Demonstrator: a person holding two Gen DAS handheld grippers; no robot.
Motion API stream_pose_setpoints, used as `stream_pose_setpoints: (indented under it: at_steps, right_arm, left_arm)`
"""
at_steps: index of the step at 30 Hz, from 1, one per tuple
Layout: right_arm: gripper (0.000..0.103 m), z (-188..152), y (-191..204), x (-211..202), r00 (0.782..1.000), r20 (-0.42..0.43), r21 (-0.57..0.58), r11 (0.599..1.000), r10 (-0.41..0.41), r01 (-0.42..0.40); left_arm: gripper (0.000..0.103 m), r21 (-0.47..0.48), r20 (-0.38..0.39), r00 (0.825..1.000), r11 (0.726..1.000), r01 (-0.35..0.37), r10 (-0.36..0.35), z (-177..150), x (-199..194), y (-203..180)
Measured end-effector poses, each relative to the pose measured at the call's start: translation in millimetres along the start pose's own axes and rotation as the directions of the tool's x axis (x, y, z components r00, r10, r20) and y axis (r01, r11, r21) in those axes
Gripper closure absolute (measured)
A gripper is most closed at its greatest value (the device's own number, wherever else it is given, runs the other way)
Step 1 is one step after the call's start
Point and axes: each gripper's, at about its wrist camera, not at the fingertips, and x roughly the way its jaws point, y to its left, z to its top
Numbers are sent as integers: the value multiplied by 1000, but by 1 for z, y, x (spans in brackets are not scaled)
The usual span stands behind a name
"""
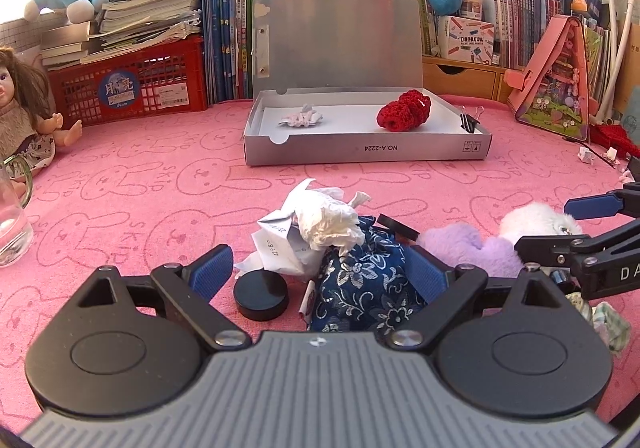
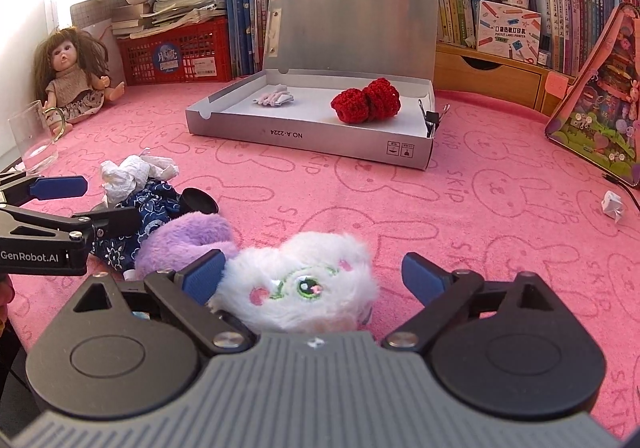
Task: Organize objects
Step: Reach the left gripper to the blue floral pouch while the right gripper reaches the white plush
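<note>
Pink bunny-print cloth covers the table [image 2: 460, 207]. Right tongs [image 2: 314, 274] gape wide around a white plush toy [image 2: 304, 280], its face turned toward the camera. Left tongs [image 1: 320, 272], also wide, straddle a blue floral pouch [image 1: 360, 280] whose long axis runs away toward the open silver box [image 1: 368, 151].

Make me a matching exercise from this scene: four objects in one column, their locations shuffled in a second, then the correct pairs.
Objects
1. red crochet piece
2. binder clip
3. white plush
4. black round lid

Places
A. between the right gripper fingers
B. clipped on the grey box wall
C. inside the grey box
D. between the left gripper fingers

Pairs: 1-C, 2-B, 3-A, 4-D
</note>
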Motion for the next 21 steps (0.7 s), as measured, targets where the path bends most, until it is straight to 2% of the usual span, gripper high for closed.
stream_pose_setpoints:
  at_steps: [8,21]
  right_arm:
    - [4,-2,-1,6,999,-20,2,1000,26,-26]
    - [4,-4,-5,15,998,-44,49,998,52,-50]
  left_arm:
    - [8,-5,-32,999,1000,15,-16,-6,7,-3]
    - [8,-21,-35,999,1000,17,-17,-5,16,-3]
